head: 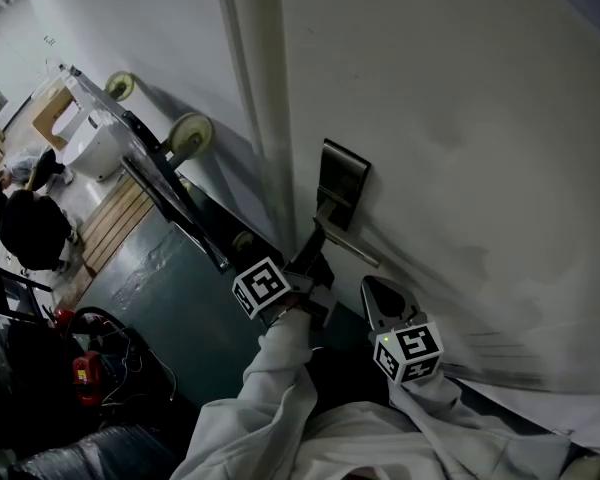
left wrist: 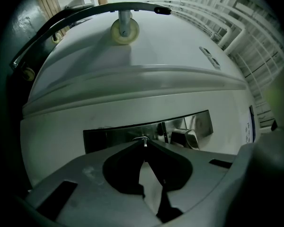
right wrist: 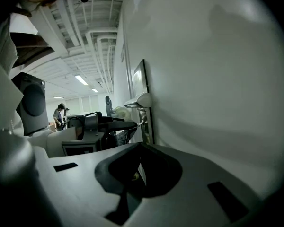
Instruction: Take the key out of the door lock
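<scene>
Left gripper view up close: the left gripper (left wrist: 144, 144) has its jaws pressed together on the key (left wrist: 144, 141). Only the small metal head of the key shows, pinched right at the tips. The key sits in the lock, against the shiny lock plate (left wrist: 118, 135) on the white door (left wrist: 132, 93), and the handle (left wrist: 191, 137) is just to the side of it on the same plate.

Over to the head view: the left gripper (head: 313, 246) reaches up to the door from below, tips just under the lock plate (head: 342, 178) and beside the handle (head: 352, 248), with its marker cube (head: 260, 286) facing the camera. The key itself is too small to pick out here. The right gripper (head: 378, 290) hangs close to the door (head: 460, 118), a little below the handle and touching nothing.

Right gripper view: the right gripper (right wrist: 139, 145) has its jaws together with nothing between them, pointing along the door toward the plate.

Back in the room there is a cart wheel (head: 190, 133) and a person (head: 25, 223) well away on the floor.
</scene>
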